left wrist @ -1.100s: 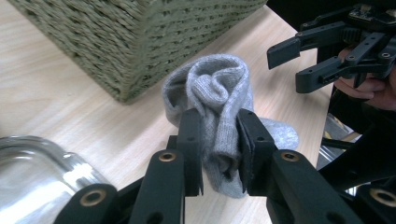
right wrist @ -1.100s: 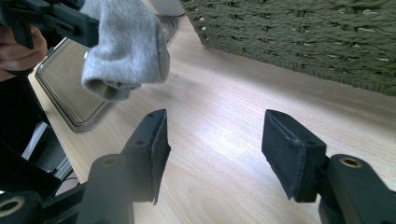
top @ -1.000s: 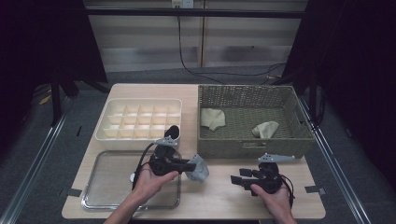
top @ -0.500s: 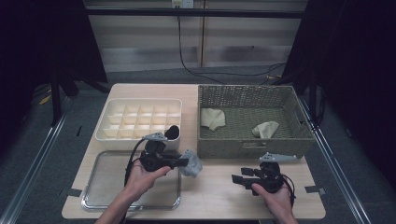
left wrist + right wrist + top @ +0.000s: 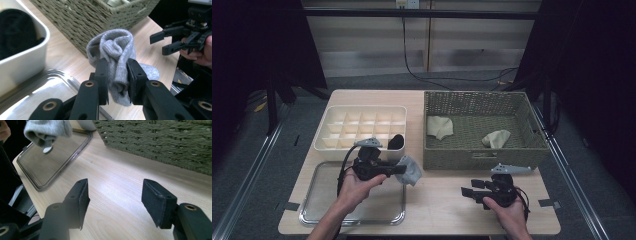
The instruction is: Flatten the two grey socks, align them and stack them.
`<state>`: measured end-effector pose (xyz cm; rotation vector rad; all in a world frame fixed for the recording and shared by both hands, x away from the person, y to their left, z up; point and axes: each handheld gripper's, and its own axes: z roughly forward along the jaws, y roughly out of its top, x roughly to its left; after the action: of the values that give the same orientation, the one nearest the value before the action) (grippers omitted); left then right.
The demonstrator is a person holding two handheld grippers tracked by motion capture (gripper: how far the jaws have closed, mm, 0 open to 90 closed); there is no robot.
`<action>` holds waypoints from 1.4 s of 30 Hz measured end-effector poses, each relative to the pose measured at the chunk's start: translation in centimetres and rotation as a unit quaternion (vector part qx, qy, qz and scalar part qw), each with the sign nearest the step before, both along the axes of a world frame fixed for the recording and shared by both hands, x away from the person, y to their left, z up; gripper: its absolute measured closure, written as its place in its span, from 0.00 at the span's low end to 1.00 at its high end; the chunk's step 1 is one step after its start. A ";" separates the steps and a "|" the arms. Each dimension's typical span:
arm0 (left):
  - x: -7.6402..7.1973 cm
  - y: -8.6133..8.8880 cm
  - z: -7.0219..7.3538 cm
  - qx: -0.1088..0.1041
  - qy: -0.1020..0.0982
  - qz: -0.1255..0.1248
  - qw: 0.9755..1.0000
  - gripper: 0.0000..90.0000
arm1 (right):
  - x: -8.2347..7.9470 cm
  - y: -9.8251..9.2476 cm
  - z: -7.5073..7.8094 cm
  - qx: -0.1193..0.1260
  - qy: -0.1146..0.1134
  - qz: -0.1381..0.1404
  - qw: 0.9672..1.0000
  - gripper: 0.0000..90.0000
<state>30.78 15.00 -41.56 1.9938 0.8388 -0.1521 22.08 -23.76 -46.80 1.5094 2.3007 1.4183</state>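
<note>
A rolled grey sock (image 5: 411, 170) hangs just above the table, between the metal tray (image 5: 322, 200) and the wicker basket (image 5: 477, 160). My left gripper (image 5: 401, 169) is shut on it. In the left gripper view the pads squeeze the grey sock (image 5: 117, 50) at its lower half, and the rolled end bulges above the left gripper (image 5: 117, 72). My right gripper (image 5: 469, 191) rests low over the table's front right, open, with bare wood between its pads (image 5: 156, 202). The right gripper view also shows the grey sock (image 5: 47, 131) at the top left.
A cream divided box (image 5: 332, 142) stands at the back left with a black sock (image 5: 396, 142) in its near right compartment. The wicker basket holds two beige socks (image 5: 440, 126) (image 5: 497, 137). The table's front edge (image 5: 447, 231) lies close under both hands.
My left gripper has lifted the grey sock and carried it a little left and away from the front edge. The right gripper has stayed where it was.
</note>
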 end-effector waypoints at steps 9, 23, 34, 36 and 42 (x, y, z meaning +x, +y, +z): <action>0.4 2.0 0.9 0.004 -0.009 0.034 0.999 0.82 | 0.0 0.1 -0.1 -0.006 0.001 -0.004 1.000 0.40; 1.0 4.2 2.3 0.006 -0.023 0.054 0.998 0.81 | 0.1 0.3 -0.1 -0.012 0.003 -0.001 1.000 0.39; 2.0 6.8 2.4 0.011 -0.019 0.086 0.996 0.81 | 0.0 0.0 -0.1 -0.010 0.000 -0.003 1.000 0.39; 2.3 7.4 2.7 0.016 -0.021 0.098 0.995 0.81 | 0.1 0.0 -0.1 -0.009 0.002 -0.005 1.000 0.39; 2.7 8.4 3.2 0.014 -0.023 0.110 0.994 0.81 | 0.4 0.4 0.1 -0.011 0.001 -0.005 1.000 0.39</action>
<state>33.52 23.45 -38.40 1.9074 1.0288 0.0324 22.46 -23.36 -46.73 1.5143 2.2999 1.3848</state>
